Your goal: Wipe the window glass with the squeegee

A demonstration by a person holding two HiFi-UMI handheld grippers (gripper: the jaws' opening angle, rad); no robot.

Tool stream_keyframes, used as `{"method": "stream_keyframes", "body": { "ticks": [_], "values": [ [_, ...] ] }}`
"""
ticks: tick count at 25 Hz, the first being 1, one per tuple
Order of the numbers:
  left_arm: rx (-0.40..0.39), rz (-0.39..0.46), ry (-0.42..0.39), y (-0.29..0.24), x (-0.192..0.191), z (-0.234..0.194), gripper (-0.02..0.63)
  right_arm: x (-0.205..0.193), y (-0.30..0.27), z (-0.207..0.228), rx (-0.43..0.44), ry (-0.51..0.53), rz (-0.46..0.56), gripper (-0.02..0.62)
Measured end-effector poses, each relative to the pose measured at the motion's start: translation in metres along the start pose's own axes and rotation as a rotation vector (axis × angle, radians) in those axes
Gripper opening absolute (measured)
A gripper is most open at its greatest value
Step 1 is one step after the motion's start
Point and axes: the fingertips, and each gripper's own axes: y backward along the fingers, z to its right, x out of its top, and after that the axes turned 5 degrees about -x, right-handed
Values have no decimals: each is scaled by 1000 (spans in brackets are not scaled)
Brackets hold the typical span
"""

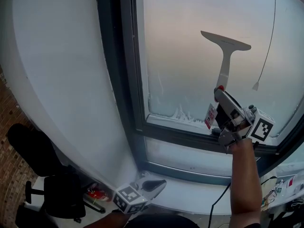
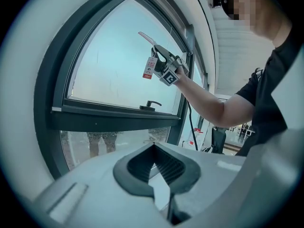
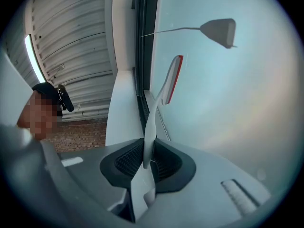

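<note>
My right gripper (image 1: 220, 95) pinches the squeegee (image 1: 228, 61) by its handle, the blade above it against the window glass (image 1: 180, 56) (red-edged, seen side-on). My left gripper (image 1: 159, 184) hangs low, jaws together, empty.

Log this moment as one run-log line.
right gripper: shut on squeegee handle | blade: up against window glass | left gripper: shut, empty, held low
</note>
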Motion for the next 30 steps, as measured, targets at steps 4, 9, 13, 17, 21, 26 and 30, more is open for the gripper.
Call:
{"method": "stream_keyframes", "body": {
  "ticks": [4, 9, 13, 17, 21, 26, 30],
  "values": [
    [8, 4, 6, -3, 1, 2, 0, 15, -2, 8, 31, 25, 0, 91],
    [4, 8, -4, -7, 0, 4, 0, 19, -6, 15, 59, -17, -10, 89],
    [-2, 3, 11, -10, -4, 7, 0, 14, -2, 18, 59, -28, -20, 87],
    [-9, 7, 2, -14, -3, 9, 0, 1, 6, 20, 45, -35, -28, 89],
    [-3, -12, 23, -15, -3, 9, 0, -18, 17, 25, 21, -51, -35, 89],
    [-25, -12, 6, -18, -5, 12, 0, -43, 32, 31, -23, -130, -17, 89],
    [-25, -27, 17, -19, -2, 14, 0, -60, 41, 34, -39, -145, -23, 89]
  ]
}}
